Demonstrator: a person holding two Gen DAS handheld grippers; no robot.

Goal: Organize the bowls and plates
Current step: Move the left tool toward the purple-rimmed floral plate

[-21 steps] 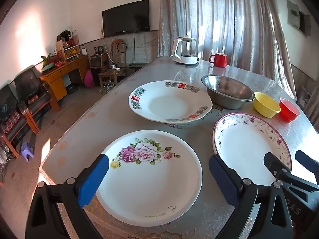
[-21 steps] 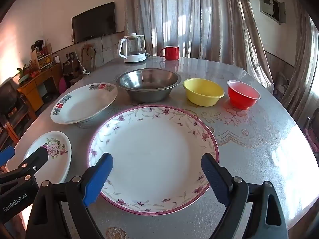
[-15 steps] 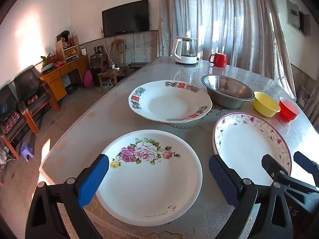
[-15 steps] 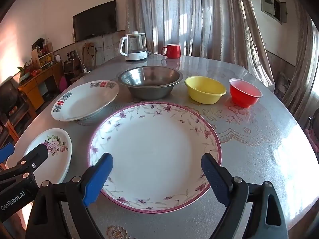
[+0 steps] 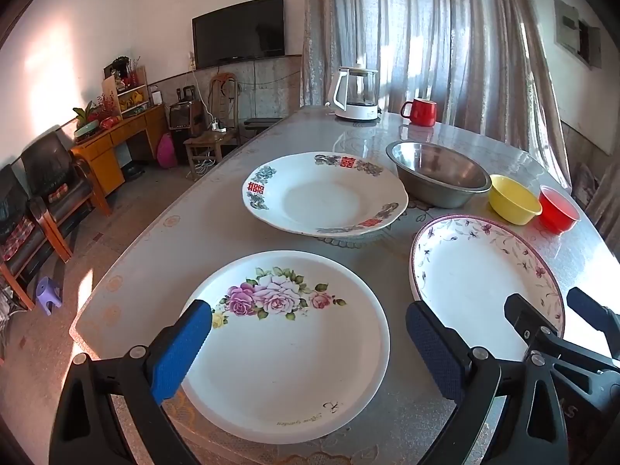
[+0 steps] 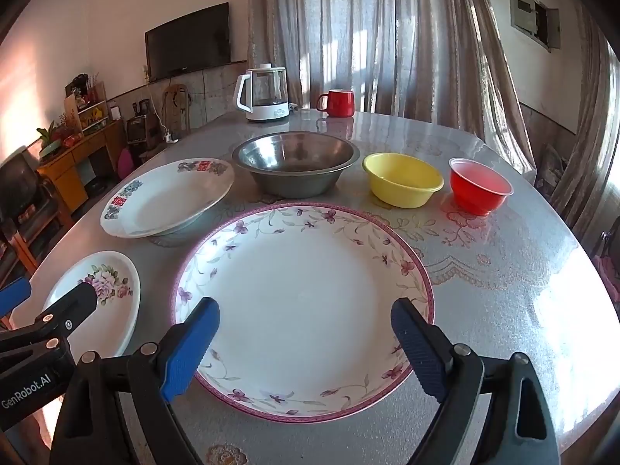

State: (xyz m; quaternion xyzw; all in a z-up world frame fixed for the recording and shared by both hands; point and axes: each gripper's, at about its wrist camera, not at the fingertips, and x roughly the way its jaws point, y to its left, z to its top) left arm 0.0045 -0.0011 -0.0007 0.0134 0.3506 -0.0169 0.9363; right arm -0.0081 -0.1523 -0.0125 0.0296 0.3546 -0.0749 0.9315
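Above plates, both tongs wide, empty

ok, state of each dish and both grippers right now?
rose plate: flat, empty
purple-rim plate: flat, empty
red-character plate: empty, apart
steel bowl: upright, empty
yellow bowl: upright, empty
red bowl: upright, unstacked
left gripper: jaws open
right gripper: jaws open

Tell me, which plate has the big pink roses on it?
The rose plate, under the left gripper. The other two plates carry only rim patterns: small purple flowers or red characters.
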